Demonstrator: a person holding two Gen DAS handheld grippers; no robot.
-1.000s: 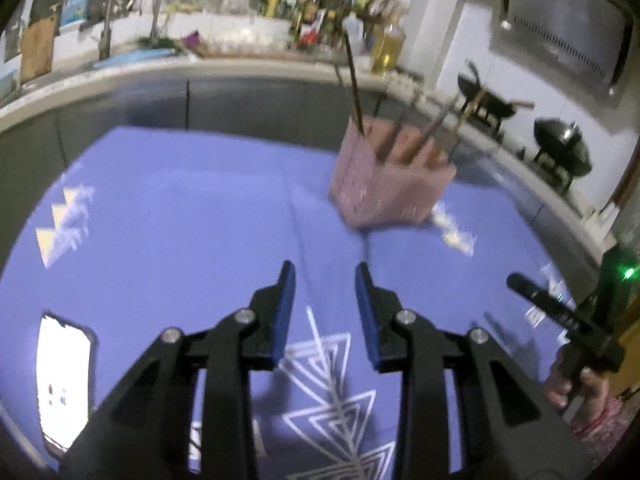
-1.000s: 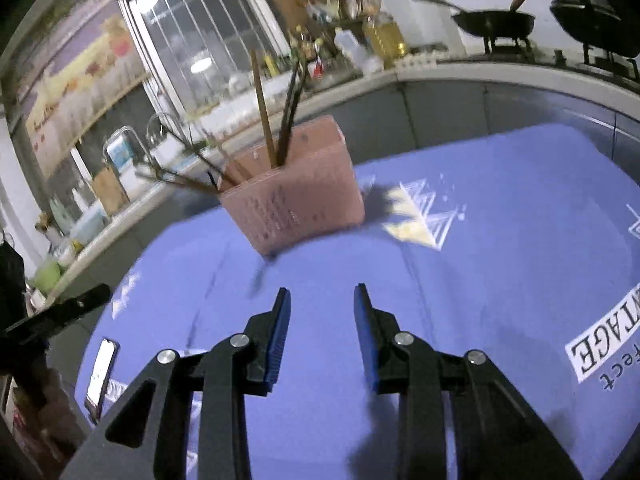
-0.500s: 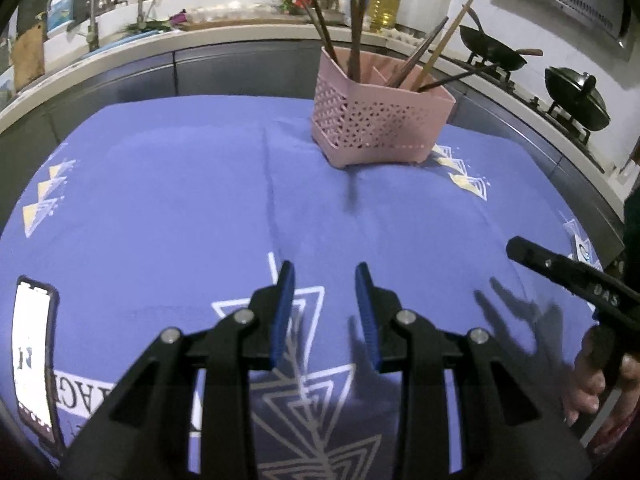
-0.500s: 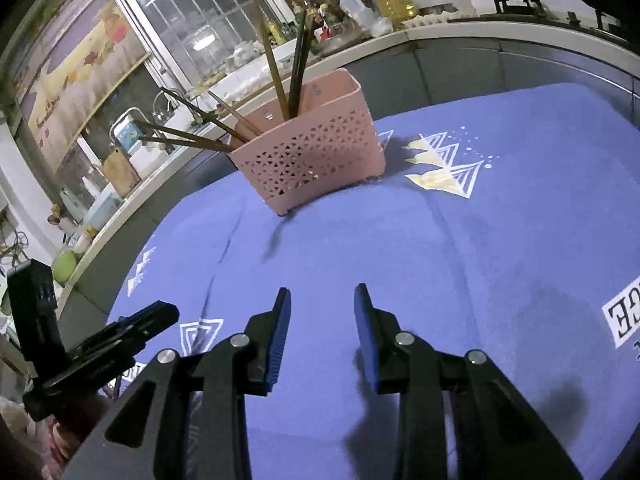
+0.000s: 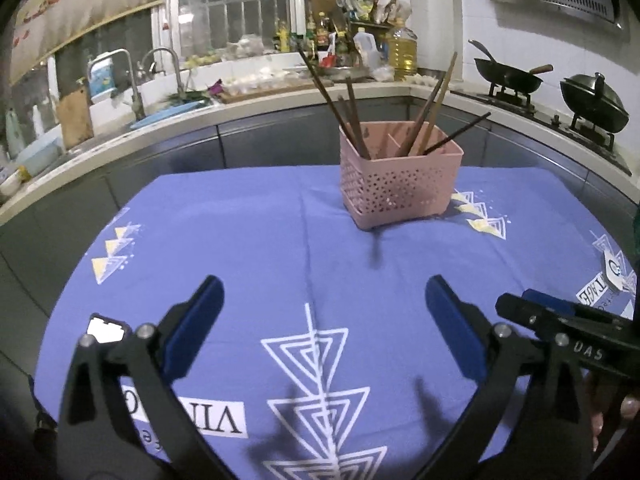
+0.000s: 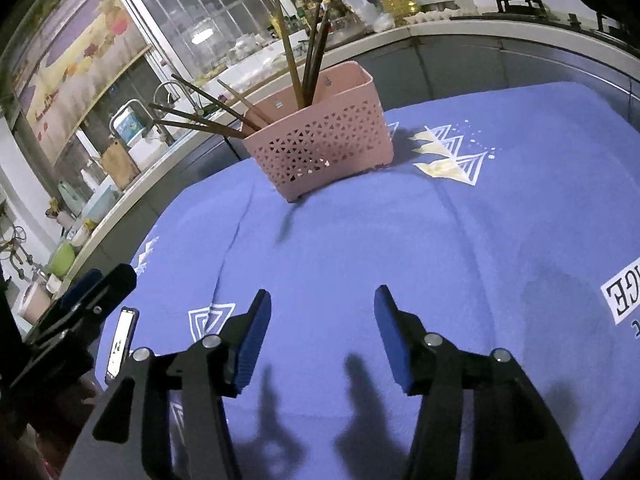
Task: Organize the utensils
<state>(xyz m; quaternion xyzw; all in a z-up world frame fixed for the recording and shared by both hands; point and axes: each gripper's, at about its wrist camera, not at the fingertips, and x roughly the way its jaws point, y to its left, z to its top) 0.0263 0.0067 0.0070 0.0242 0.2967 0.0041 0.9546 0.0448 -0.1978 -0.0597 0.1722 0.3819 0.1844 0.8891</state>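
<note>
A pink perforated utensil basket (image 5: 398, 186) (image 6: 324, 146) stands on the far part of the purple cloth. Several dark and brown chopsticks (image 5: 430, 110) (image 6: 208, 118) stick out of it at different angles. My left gripper (image 5: 324, 300) hovers over the near cloth, well short of the basket, its jaws opening wide with nothing between them. My right gripper (image 6: 322, 316) also hangs above the cloth in front of the basket, jaws opening and empty. Each gripper shows at the edge of the other's view.
A purple tablecloth (image 5: 248, 240) with white triangle prints covers the table. A lit phone (image 6: 120, 338) (image 5: 106, 328) lies at its left edge. A counter with a sink (image 5: 136, 92), bottles and two woks (image 5: 508, 76) curves behind the table.
Both grippers' jaws have spread apart, the left far wider. The left view has swung so the basket sits upright and centred, farther off than before.
</note>
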